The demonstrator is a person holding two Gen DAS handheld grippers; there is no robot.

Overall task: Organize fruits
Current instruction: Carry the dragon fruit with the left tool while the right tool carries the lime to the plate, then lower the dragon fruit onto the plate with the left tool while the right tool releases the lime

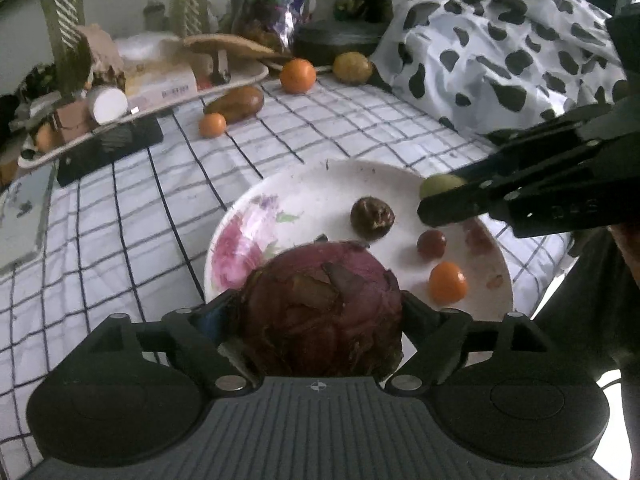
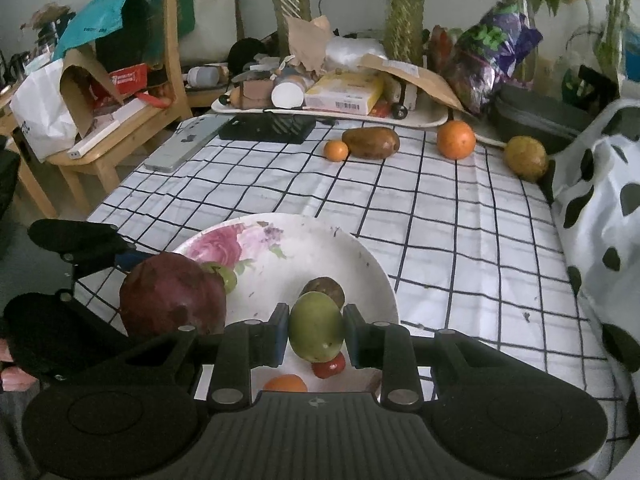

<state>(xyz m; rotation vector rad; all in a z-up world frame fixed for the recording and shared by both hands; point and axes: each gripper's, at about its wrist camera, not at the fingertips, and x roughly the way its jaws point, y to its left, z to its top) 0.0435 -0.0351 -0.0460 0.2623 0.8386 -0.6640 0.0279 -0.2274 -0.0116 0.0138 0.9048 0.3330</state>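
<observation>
My left gripper [image 1: 322,312] is shut on a large dark red dragon fruit [image 1: 322,308] above the near rim of a white flowered plate [image 1: 296,200]. It also shows in the right wrist view [image 2: 172,294]. My right gripper [image 2: 316,330] is shut on a green fruit [image 2: 316,326] above the plate [image 2: 320,248]; it shows in the left wrist view [image 1: 440,184]. On the plate lie a dark passion fruit [image 1: 372,217], a small red fruit [image 1: 431,243] and a small orange [image 1: 448,282].
On the checked cloth [image 2: 440,220] at the back lie a small orange [image 2: 336,150], a brown mango [image 2: 372,142], a big orange [image 2: 456,140] and a yellow fruit [image 2: 525,158]. A cluttered tray [image 2: 332,114] stands behind. A spotted bag [image 2: 608,200] lies to the right.
</observation>
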